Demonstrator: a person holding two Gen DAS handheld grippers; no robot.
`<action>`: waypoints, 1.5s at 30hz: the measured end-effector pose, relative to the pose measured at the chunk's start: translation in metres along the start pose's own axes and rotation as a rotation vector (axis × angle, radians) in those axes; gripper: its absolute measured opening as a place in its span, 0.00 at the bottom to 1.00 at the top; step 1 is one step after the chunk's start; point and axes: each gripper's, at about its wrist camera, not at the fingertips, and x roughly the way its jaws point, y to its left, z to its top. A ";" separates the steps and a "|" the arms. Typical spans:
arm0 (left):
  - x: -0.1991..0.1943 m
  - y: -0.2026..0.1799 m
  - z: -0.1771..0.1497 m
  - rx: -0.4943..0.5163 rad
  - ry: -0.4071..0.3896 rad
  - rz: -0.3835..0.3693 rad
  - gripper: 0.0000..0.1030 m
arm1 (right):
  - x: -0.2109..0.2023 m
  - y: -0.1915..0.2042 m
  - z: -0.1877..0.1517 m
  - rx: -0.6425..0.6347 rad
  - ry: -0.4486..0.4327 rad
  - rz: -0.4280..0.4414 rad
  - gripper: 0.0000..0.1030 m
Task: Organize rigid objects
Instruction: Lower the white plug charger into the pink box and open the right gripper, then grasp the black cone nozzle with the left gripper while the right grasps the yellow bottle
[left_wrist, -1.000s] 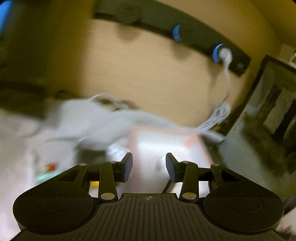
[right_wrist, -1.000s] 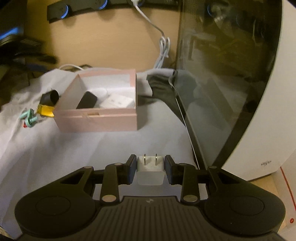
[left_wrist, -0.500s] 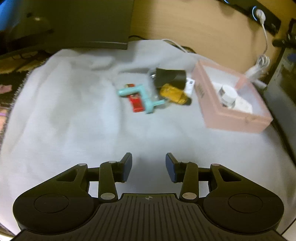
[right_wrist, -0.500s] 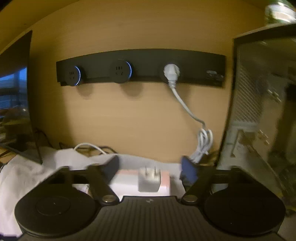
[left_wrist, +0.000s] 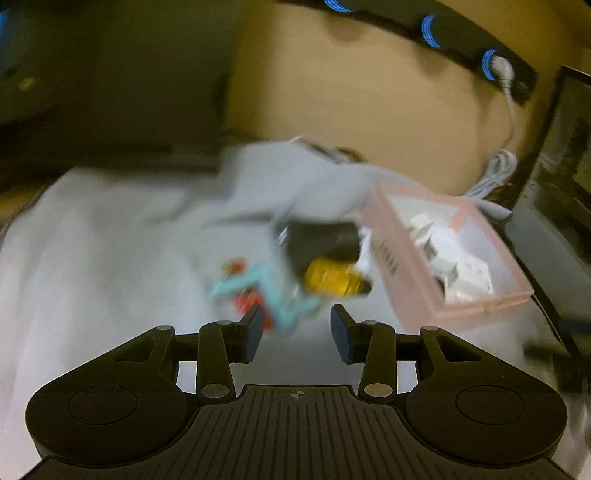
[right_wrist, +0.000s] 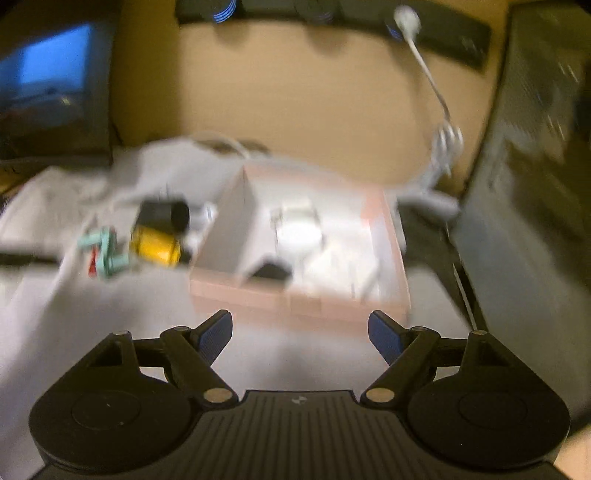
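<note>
You have a pale cloth (left_wrist: 92, 258) spread over the work surface. On it sits the pink box (right_wrist: 295, 302), open-topped. Just left of the box lie a black cylinder (right_wrist: 164, 214), a yellow item (right_wrist: 153, 251), and farther left a teal piece (right_wrist: 105, 256) over something red (right_wrist: 92, 264).

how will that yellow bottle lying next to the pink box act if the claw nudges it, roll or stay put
The yellow bottle lies on its side and looks rounded, so a sideways nudge would probably roll it. The white cloth under it looks soft and may slow it. A black cylinder and the pink box sit close by, so it likely would not travel far. Blur hides finer detail.
</note>
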 end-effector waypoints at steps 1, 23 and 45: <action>0.008 -0.001 0.009 0.024 -0.013 -0.020 0.42 | -0.004 0.001 -0.007 0.007 0.018 -0.012 0.79; 0.084 0.004 0.011 0.133 0.179 -0.248 0.37 | 0.006 0.003 -0.037 0.084 0.175 -0.018 0.79; 0.002 0.002 -0.048 0.159 0.189 -0.092 0.38 | 0.054 0.077 -0.034 -0.141 0.064 0.231 0.84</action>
